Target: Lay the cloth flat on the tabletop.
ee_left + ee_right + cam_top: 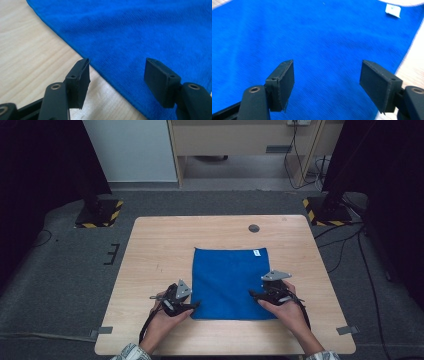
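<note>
On the wooden table (150,250) a blue cloth (230,280) lies spread flat, a little to the right of the middle and reaching close to the near edge. A small white label (257,253) sits at its far right corner, and in the right gripper view the same label (393,10) shows near the top right of the cloth.

From the high view, the left gripper (191,306) is held low at the near left corner of the cloth, its tips at the cloth's edge. In the left gripper view its jaws stand apart with nothing clamped between them: one jaw is over bare wood, the other over the blue cloth (140,37), and the hem runs slantwise through the gap. Whether the tips touch the surface is hard to judge from here.

The right gripper (256,294) is over the right part of the cloth, toward its near right corner, with the hand (287,312) behind it. In the right gripper view its jaws are also spread wide and hold nothing; the cloth (312,45) lies beneath both, with a strip of table at the far right. That picture is slightly smeared, so the gap between jaws and cloth is unclear.

A dark round cap (254,228) is set into the table beyond the cloth.
</note>
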`<action>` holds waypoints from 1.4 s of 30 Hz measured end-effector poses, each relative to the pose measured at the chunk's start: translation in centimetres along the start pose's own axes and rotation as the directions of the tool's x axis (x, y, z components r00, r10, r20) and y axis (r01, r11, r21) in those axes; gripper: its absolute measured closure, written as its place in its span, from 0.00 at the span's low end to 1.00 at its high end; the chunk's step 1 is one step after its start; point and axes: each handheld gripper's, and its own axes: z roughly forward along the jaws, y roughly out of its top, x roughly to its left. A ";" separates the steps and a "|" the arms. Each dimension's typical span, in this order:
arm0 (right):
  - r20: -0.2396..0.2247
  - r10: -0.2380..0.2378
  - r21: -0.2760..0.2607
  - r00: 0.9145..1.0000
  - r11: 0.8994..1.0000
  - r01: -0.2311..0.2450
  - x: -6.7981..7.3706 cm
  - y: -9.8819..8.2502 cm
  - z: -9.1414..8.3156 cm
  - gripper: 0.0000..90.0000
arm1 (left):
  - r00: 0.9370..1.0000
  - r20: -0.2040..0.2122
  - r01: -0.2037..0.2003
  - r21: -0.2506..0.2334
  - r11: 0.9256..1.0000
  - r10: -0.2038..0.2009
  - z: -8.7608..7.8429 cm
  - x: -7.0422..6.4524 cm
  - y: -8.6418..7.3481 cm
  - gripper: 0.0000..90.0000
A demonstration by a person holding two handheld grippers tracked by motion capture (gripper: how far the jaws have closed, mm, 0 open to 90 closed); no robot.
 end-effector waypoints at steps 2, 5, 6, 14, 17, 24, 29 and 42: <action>0.003 -0.001 0.005 1.000 1.000 0.001 -0.2 -0.2 0.0 0.31 | 1.000 0.001 0.001 0.009 1.000 -0.001 0.1 0.0 -0.1 0.41; 0.016 -0.027 0.041 0.999 0.999 0.027 -0.1 -0.8 0.3 0.31 | 1.000 0.001 0.016 0.021 1.000 -0.016 0.2 0.2 -0.4 0.41; 0.018 -0.032 0.046 0.999 0.998 0.031 0.0 -1.2 0.4 0.32 | 1.000 -0.004 0.014 0.021 1.000 -0.014 0.1 0.1 -0.5 0.42; 0.006 -0.013 0.047 1.000 0.999 0.012 -0.1 -2.1 -0.5 0.31 | 1.000 -0.013 0.019 0.035 0.999 -0.018 -0.6 -0.5 -0.9 0.45; 0.001 -0.015 0.051 1.000 0.999 0.015 0.0 -2.3 -0.8 0.31 | 1.000 -0.012 0.020 0.042 0.999 -0.020 -1.1 -1.0 -1.2 0.46; -0.004 -0.025 0.040 1.000 0.999 0.025 -0.3 -2.4 -0.5 0.25 | 1.000 -0.009 0.017 0.048 0.999 -0.016 -1.5 -1.6 -1.4 0.46; -0.019 -0.017 0.028 1.000 0.999 0.018 -0.4 -2.0 -0.8 0.19 | 0.999 0.004 0.041 0.036 0.999 -0.041 -1.6 -1.0 -1.1 0.31; -0.117 -0.092 -0.022 0.989 0.996 0.090 2.6 1.4 0.0 0.12 | 0.994 0.018 0.113 -0.098 0.989 -0.112 -2.5 1.8 -0.5 0.09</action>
